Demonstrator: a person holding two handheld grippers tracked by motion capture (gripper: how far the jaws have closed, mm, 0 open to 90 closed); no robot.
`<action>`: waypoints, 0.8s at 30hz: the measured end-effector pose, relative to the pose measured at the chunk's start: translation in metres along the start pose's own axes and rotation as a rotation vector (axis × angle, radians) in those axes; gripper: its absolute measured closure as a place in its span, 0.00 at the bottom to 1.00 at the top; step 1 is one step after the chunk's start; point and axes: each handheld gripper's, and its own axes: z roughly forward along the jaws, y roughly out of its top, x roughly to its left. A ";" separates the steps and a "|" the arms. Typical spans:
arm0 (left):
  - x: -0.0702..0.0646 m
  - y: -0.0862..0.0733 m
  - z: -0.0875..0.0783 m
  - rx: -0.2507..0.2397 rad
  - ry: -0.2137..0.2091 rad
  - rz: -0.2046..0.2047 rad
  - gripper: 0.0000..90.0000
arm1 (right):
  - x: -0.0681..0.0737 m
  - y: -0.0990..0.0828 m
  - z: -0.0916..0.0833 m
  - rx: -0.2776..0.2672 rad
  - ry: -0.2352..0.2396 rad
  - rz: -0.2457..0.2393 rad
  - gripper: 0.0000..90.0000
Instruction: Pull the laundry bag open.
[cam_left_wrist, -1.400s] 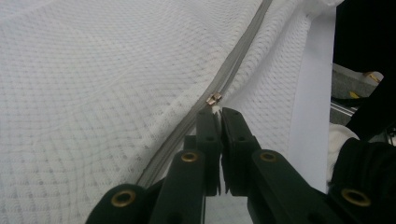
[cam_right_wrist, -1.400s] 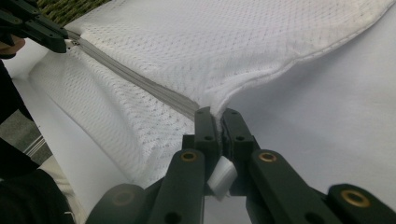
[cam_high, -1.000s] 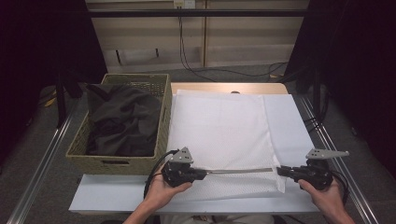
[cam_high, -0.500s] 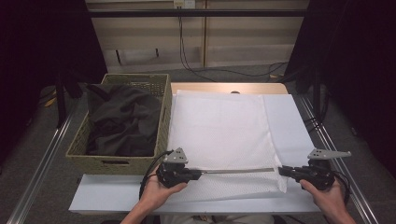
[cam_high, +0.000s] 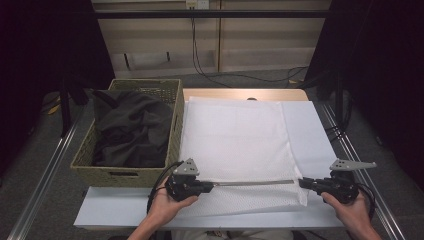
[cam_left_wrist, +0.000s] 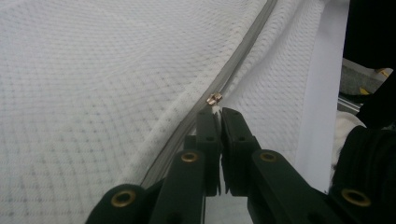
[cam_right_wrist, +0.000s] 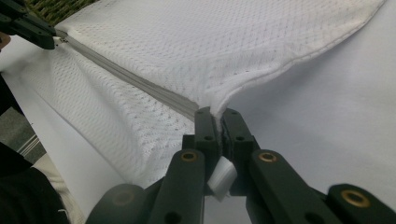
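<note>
Since the earlier frames the left gripper (cam_high: 212, 184) has slid a little leftward along the near edge of the table; the right gripper (cam_high: 303, 183) has kept its place.

White mesh cover (cam_high: 235, 145) — a flat pillowcase-like piece — lies spread on the table (cam_high: 310, 135), its zipper (cam_high: 255, 183) running straight along the near side, left to right, between the two grippers. That long axis is the thing to watch: any further pull likely goes along it, leftward from the left gripper.

Left gripper: jaws pinched shut right at the zipper's small brass pull (cam_left_wrist: 214, 99); whether it grips the tab or the cloth beside it I cannot tell. Right gripper: jaws clamped on the cover's corner at the zipper's far end, cloth held taut.

The left gripper view gives the brass pull, which is too small to make out from above. The right gripper view shows a white tag (cam_right_wrist: 222, 178) between its own jaws, and the left gripper far off along the zipper line. The high view alone shows the woven basket (cam_high: 100, 172) — dark clothing (cam_high: 132, 130) inside — just left of the cover.
</note>
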 end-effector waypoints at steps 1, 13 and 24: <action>0.001 -0.001 -0.002 0.012 0.006 0.004 0.96 | 0.000 0.000 0.000 0.000 -0.001 -0.006 0.96; 0.006 -0.009 -0.014 0.011 0.027 -0.012 0.96 | 0.001 -0.002 0.000 0.012 0.001 0.003 0.96; 0.007 -0.012 -0.018 0.009 0.025 -0.021 0.96 | 0.001 -0.002 0.001 0.016 -0.003 0.006 0.96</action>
